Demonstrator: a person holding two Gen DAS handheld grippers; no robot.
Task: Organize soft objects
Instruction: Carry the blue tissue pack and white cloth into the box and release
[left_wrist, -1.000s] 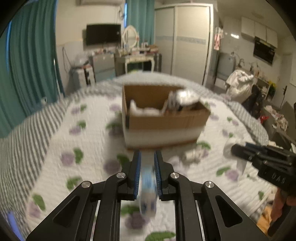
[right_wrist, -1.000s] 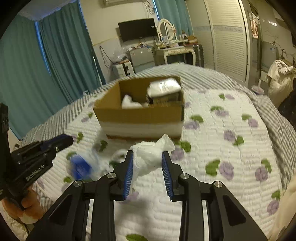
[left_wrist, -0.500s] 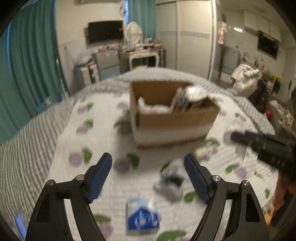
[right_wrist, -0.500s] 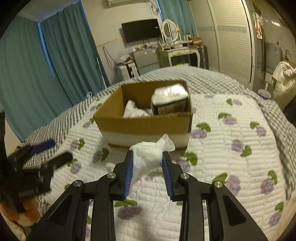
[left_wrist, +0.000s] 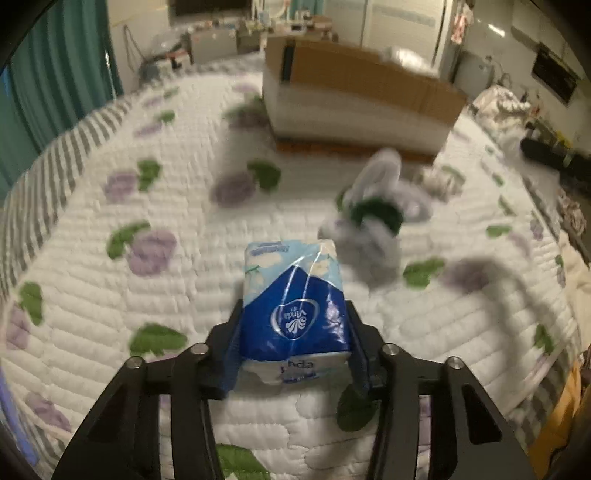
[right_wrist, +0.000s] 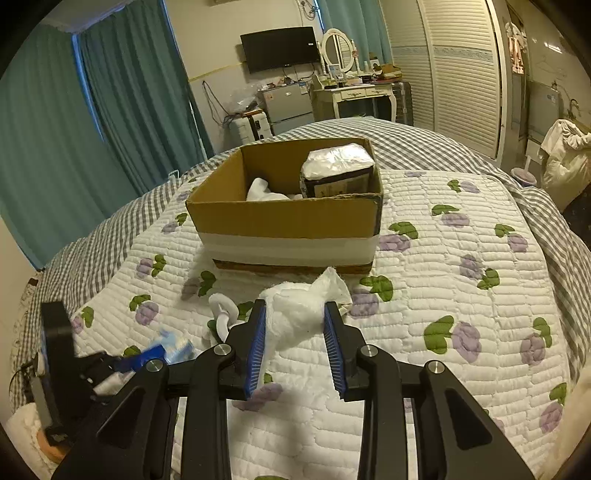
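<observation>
My left gripper (left_wrist: 293, 314) has its jaws around a blue and white tissue pack (left_wrist: 293, 299) that lies on the flowered quilt (left_wrist: 166, 206); the pads sit against both sides of the pack. My right gripper (right_wrist: 295, 314) is shut on a white crumpled cloth (right_wrist: 299, 310) and holds it in front of the cardboard box (right_wrist: 288, 221). The box holds a plastic-wrapped pack (right_wrist: 338, 170) and a white cloth (right_wrist: 262, 192). The left gripper and tissue pack also show low in the right wrist view (right_wrist: 159, 354).
A grey bag with a green item (left_wrist: 376, 214) and a small white scrap (left_wrist: 439, 181) lie on the quilt between me and the box. A white sock (right_wrist: 223, 314) lies left of my right gripper. The bed edge drops off to the right.
My left gripper let the tissue pack go, opened wide, then came down and closed around it on the quilt. My right gripper kept its hold on the white cloth.
</observation>
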